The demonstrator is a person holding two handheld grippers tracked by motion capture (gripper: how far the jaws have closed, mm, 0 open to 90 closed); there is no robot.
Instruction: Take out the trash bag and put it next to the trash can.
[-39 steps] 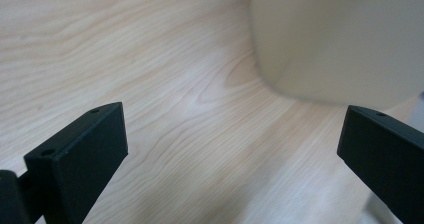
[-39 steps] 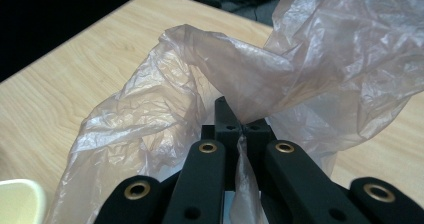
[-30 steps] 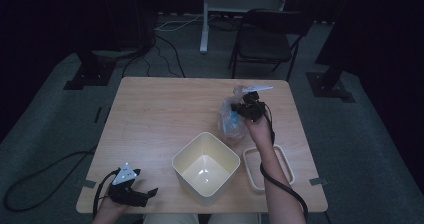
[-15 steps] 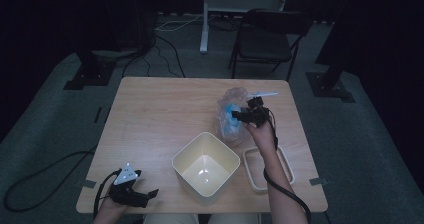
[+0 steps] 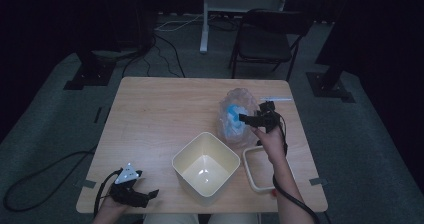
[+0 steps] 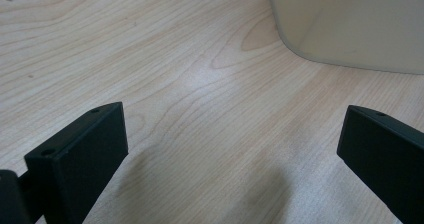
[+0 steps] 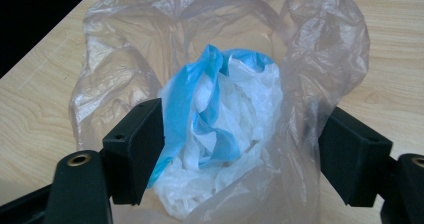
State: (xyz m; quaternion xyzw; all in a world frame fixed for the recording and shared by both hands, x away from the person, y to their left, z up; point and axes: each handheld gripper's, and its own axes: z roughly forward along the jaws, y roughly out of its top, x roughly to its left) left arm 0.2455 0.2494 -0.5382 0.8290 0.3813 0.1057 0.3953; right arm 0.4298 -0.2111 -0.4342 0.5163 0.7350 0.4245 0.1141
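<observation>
A: The clear plastic bag (image 7: 220, 109) sits on the far right part of the table (image 5: 160, 109), behind the square tub (image 5: 206, 166). Close up from the right gripper view there's a blue and white wad (image 7: 220, 134) inside it, which from above is just a blue smudge.

B: Yep, and the right gripper (image 5: 248, 118) has just been spreading its jaws; the bag's between them, pads not clearly pressing. High view adds the white tray (image 5: 252, 170) nearby. Left gripper (image 6: 232, 154) is gaping wide, nothing in it, low over bare wood beside the tub.
</observation>
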